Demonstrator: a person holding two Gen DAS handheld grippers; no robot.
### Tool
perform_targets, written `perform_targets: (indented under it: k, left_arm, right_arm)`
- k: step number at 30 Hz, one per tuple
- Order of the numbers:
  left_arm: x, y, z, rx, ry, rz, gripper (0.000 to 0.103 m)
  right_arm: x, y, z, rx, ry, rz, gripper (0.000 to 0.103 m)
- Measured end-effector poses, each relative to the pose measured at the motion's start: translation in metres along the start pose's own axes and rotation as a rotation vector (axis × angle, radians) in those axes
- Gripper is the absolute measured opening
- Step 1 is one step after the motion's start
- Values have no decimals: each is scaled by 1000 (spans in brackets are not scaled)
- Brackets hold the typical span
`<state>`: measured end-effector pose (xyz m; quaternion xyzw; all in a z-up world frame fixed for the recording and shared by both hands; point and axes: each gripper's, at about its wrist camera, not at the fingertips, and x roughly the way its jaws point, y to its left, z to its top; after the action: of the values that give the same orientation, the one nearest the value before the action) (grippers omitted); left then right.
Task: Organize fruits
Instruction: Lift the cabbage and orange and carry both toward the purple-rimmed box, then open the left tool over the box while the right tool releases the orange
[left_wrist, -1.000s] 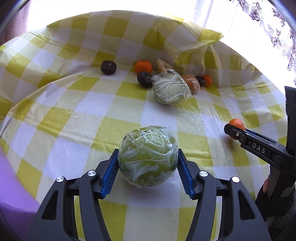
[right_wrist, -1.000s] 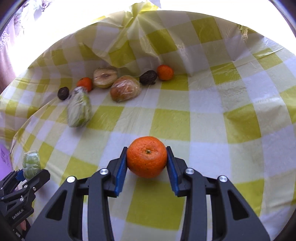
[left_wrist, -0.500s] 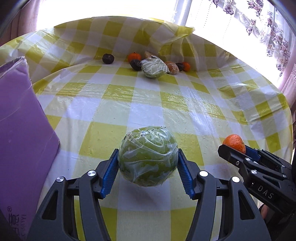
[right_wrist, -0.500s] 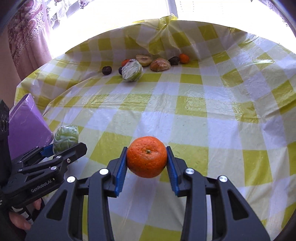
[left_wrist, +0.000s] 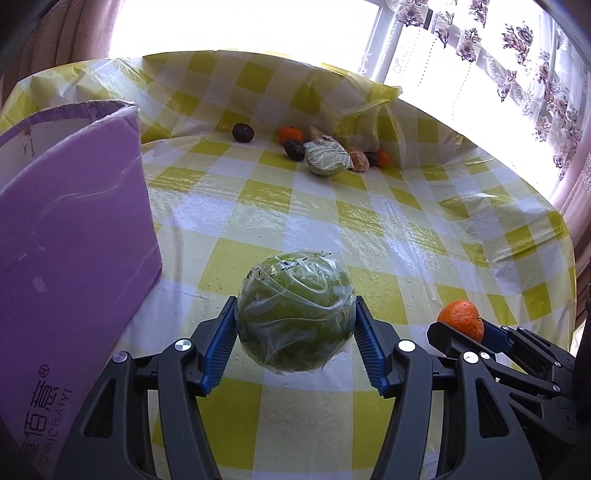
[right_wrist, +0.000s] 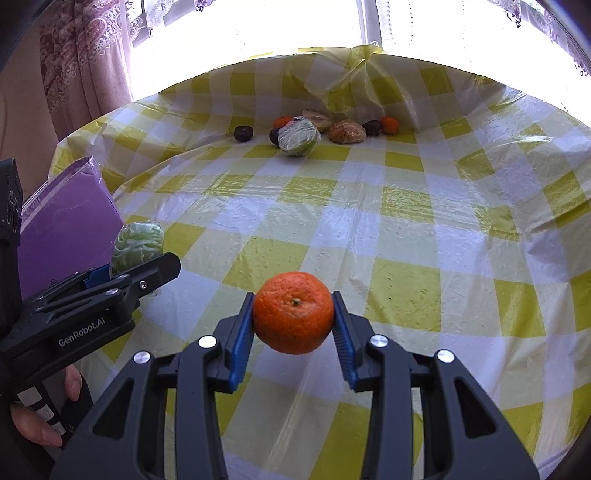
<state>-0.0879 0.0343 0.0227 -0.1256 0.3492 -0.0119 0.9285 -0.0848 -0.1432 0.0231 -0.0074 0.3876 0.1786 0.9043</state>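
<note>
A table under a glossy yellow-and-white checked cloth (left_wrist: 369, 206) stands before a bright window with floral curtains (left_wrist: 524, 55), the cloth rucked up along its far edge. The left gripper (left_wrist: 295, 332) clamps a film-wrapped cabbage (left_wrist: 295, 314) above the cloth just beside a purple box (left_wrist: 70, 240), and the right gripper (right_wrist: 293, 325) pinches an orange (right_wrist: 293, 312) clear of the table. Far back lies a cluster: a second cabbage (right_wrist: 298, 136), oranges, dark fruits and a wrapped brown item.

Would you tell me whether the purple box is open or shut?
Open: the purple box shows a raised flap, its contents hidden.
</note>
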Motion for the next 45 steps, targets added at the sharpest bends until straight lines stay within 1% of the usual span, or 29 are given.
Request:
perform_targets:
  k: [2, 5, 9, 13, 15, 17, 19, 21, 23, 26, 30, 32, 34, 36, 38, 40, 42, 45]
  left_arm:
    - [-9, 1, -1, -5, -34, -3, 58]
    - [-25, -1, -4, 17, -109, 0, 58]
    - [-38, -11, -13, 89, -173, 30, 58]
    - [-59, -10, -14, 111, -232, 49, 58]
    - [-78, -6, -14, 106, -285, 63, 58]
    - [-101, 1, -12, 104, -345, 90, 58]
    - [-126, 9, -10, 87, -408, 117, 58]
    - [-148, 19, -8, 68, -456, 157, 58]
    - [-167, 31, -4, 43, -483, 191, 58]
    - [-187, 50, -1, -2, -502, 260, 58]
    - [-200, 79, -1, -85, -476, 373, 58]
    - [-201, 95, -2, -126, -421, 415, 58]
    - [-204, 113, -1, -183, -355, 416, 58]
    - [-206, 125, -1, -202, -297, 441, 58]
    - [-206, 138, 1, -210, -233, 445, 58]
    - [-203, 151, 3, -221, -148, 434, 58]
    - [-200, 166, 3, -240, -79, 424, 59]
    - [-193, 180, 4, -225, 7, 439, 59]
  right_arm:
    - [-2, 2, 0, 1, -11, 11, 40]
    - [-8, 7, 1, 9, -51, 31, 40]
    - [-12, 17, 2, -1, -85, 46, 40]
    - [-16, 24, 2, 11, -104, 60, 40]
    - [-21, 26, 2, 23, -126, 85, 40]
    - [-30, 34, 3, 22, -162, 124, 40]
    - [-41, 50, 7, -23, -201, 132, 40]
    - [-52, 67, 12, -56, -241, 163, 40]
    - [-62, 83, 18, -87, -267, 196, 40]
    - [-73, 107, 25, -134, -297, 242, 40]
    - [-80, 144, 32, -194, -313, 293, 40]
    - [-80, 166, 37, -239, -309, 311, 40]
    - [-79, 187, 41, -284, -292, 334, 40]
    - [-77, 212, 48, -338, -267, 343, 40]
    - [-69, 235, 53, -393, -216, 349, 40]
    - [-58, 261, 57, -459, -142, 343, 40]
    - [-43, 286, 58, -542, -44, 316, 40]
    - [-21, 312, 56, -635, 75, 268, 41]
